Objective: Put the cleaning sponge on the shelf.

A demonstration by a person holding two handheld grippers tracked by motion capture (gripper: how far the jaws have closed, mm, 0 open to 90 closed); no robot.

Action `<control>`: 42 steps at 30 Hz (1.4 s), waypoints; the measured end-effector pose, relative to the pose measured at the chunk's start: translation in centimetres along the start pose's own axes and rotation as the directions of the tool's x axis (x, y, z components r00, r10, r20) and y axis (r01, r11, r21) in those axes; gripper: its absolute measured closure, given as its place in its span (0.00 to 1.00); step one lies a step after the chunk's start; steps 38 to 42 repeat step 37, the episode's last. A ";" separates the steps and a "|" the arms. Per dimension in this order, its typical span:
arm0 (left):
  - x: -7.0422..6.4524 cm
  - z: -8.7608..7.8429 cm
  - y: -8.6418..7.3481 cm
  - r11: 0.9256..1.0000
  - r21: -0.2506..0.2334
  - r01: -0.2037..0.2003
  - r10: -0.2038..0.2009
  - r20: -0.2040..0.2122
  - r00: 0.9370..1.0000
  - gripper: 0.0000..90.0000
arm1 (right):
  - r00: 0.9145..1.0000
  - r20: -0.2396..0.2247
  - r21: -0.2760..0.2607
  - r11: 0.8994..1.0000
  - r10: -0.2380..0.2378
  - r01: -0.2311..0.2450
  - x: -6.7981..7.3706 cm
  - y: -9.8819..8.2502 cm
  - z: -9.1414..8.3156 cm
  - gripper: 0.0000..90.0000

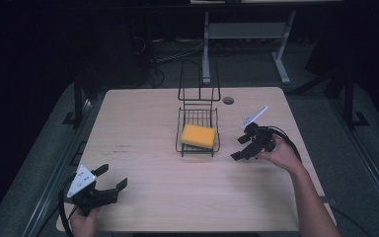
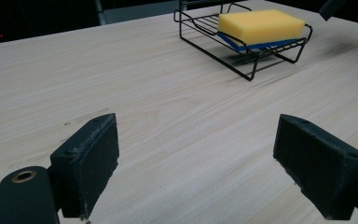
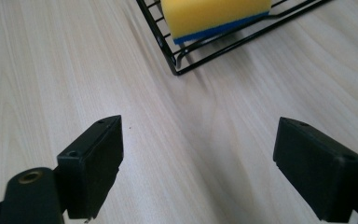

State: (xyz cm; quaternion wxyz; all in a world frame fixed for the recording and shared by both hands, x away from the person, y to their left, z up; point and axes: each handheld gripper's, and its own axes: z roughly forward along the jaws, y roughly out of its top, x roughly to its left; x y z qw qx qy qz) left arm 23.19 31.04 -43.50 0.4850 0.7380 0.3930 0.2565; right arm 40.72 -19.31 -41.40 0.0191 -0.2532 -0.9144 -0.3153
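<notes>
A yellow sponge (image 1: 198, 136) with a blue underside lies in a black wire rack (image 1: 197, 116) at the middle of the wooden table (image 1: 143, 148). My right gripper (image 1: 240, 147) hovers just right of the rack, open, with nothing between its jaws. My left gripper (image 1: 111, 177) is at the table's near left corner, also open and empty. The left gripper view has the sponge (image 2: 260, 25) and rack (image 2: 200, 28) far ahead at the upper right. In the right gripper view the sponge (image 3: 214, 14) and the rack corner (image 3: 172, 60) sit close at the top.
A round cable hole (image 1: 228, 100) is in the table behind the rack. The rack's tall wire back (image 1: 199, 81) stands upright at its far end. Beyond the table, a white desk frame (image 1: 246, 39) stands on a dark floor.
</notes>
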 end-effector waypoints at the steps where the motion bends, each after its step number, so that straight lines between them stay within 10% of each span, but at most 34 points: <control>1: 0.0 0.0 0.0 1.000 0.001 0.000 0.000 0.000 1.000 0.15 | 1.000 0.000 0.000 1.000 0.003 -0.003 0.0 -0.1 -0.1 0.17; 27: -0.1 0.1 0.1 1.000 0.003 -0.011 0.011 0.005 1.000 0.15 | 0.999 0.026 0.006 0.999 0.040 -0.040 0.8 -3.5 -0.7 0.17; 42: -0.7 0.0 0.4 1.000 0.000 -0.022 0.022 0.010 1.000 0.15 | 0.994 0.103 0.003 1.000 0.019 -0.020 4.6 -5.7 -2.4 0.16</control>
